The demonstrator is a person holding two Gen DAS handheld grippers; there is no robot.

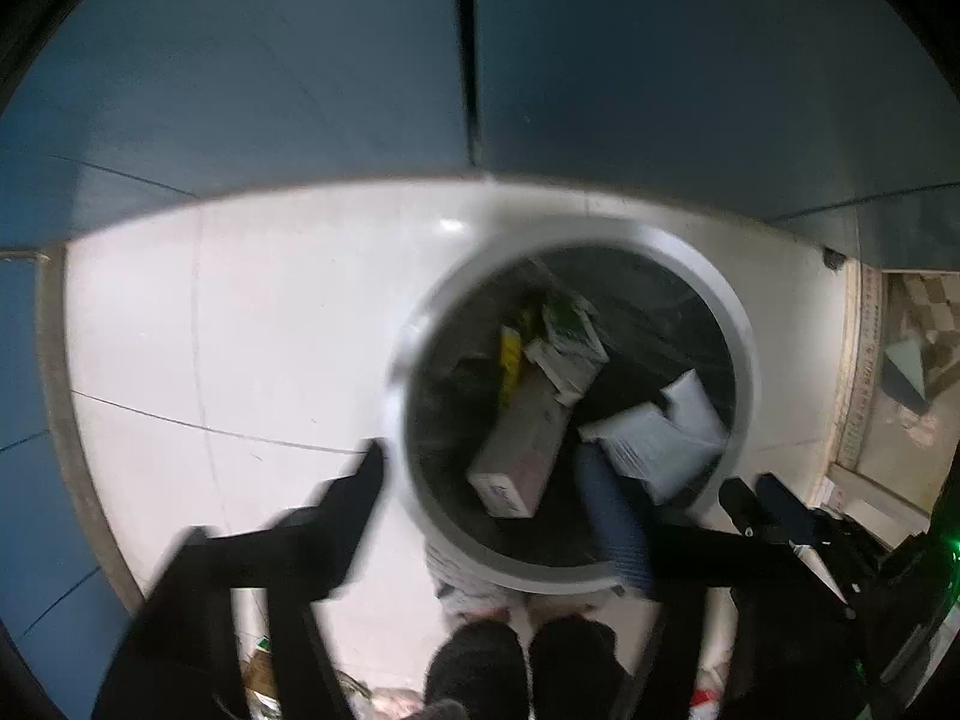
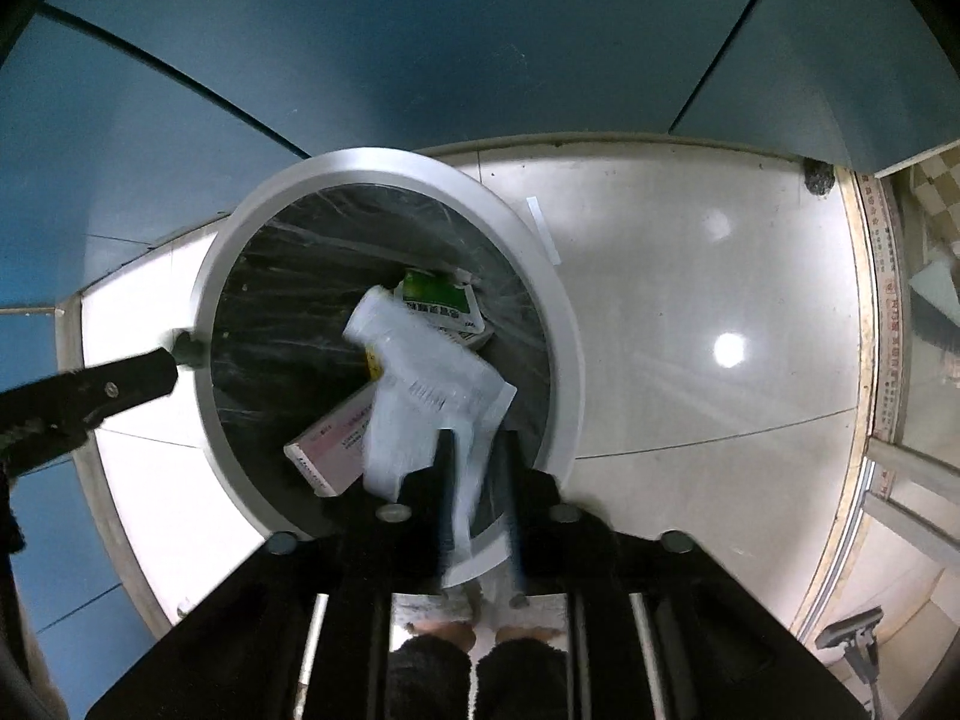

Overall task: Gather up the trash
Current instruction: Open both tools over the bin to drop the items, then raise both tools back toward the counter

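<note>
- White packet [image 2: 420, 384]: flat, crumpled plastic mailer with a printed label whose small lines are too blurred to read. It is held tilted over the mouth of the bin, and its lower edge runs down between the fingers of the right tongs.
- Green-and-white box [image 2: 441, 300]: small carton with a green top band. Bold characters are printed on its white face but cannot be read for certain. It is lodged deep in the bin, just beyond the packet.
- Pink-and-white carton [image 2: 330, 444]: long and slim, with fine print along one side and a script word on the end flap, neither of them legible. It is leaned aslant inside the bin, partly under the packet.
- Yellow wrapper [image 1: 510, 354]: seen between the two cartons, with its markings unclear.
- Bin [image 2: 558, 330]: round, with a broad grey rim, and lined with a black bag [image 2: 270, 312].
- Right tongs [image 2: 476, 438]: pointed down over the near rim and parted only a little. A dark gap is seen beside the packet's edge, so no grip is shown.
- Left tongs [image 1: 480, 453]: spread wide across the bin's near side, with nothing held.
- Floor [image 2: 690, 420]: pale glossy tiles with light glare.
- Wall [image 2: 420, 48]: blue panels behind the bin.
- Dark fuzzy slippers [image 2: 426, 678]: the person's, seen at the lower edge.
</note>
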